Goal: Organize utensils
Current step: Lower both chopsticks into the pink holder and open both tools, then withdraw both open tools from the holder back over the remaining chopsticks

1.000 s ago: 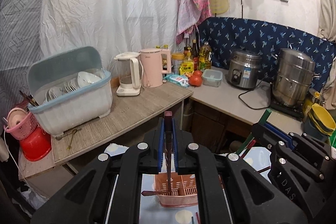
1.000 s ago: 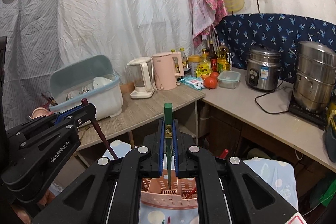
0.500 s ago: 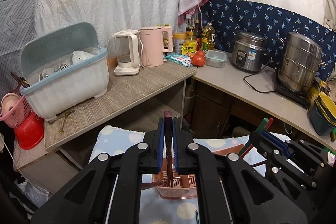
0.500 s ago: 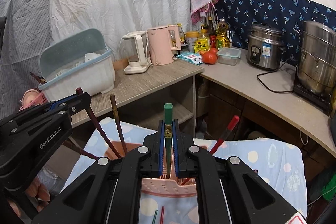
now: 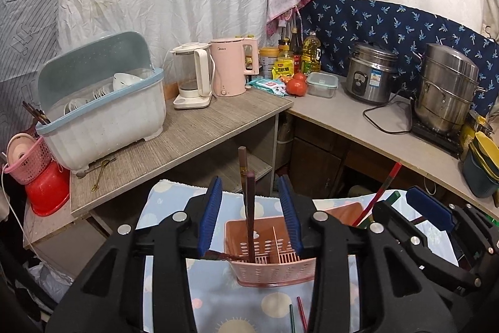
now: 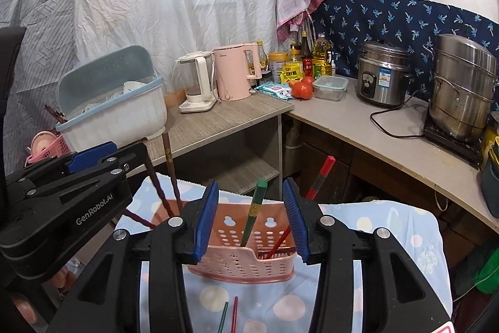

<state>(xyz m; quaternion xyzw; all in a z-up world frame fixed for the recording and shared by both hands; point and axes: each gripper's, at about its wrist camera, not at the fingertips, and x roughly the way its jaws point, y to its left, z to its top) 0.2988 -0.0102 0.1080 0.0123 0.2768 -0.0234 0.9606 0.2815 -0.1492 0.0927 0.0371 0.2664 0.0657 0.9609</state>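
Left hand-held gripper [image 5: 251, 217]: we record its blue pads spread wide apart, gripping nothing, hovering over the pink utensil caddy [image 5: 274, 269]. Between the pads we see two dark brown chopsticks [image 5: 249, 208] standing upright in the caddy's left compartment, clear of both pads.

Pink utensil caddy: we note it sitting on the blue dotted cloth [image 5: 218, 292] that covers the near surface. On the cloth just in front of the caddy we list one green and one red chopstick [image 5: 296, 315], lying side by side.

Right hand-held gripper [image 6: 251, 220]: we find its pads likewise parted and free of any load, positioned above the same caddy [image 6: 246, 266]. We log a green chopstick [image 6: 254, 213] leaning in the caddy between the pads, touching neither, and a red chopstick [image 6: 315, 183] leaning to its right in the right-hand compartment. At far left of the right wrist view we see the left gripper's body beside the brown pair [image 6: 170, 173].

Background, left to right: we enter a dish rack with lid [image 5: 103, 111], a clear kettle [image 5: 193, 80], a pink kettle [image 5: 230, 67], tomatoes [image 5: 296, 85], a rice cooker [image 5: 371, 72] and a steel steamer pot [image 5: 446, 86].
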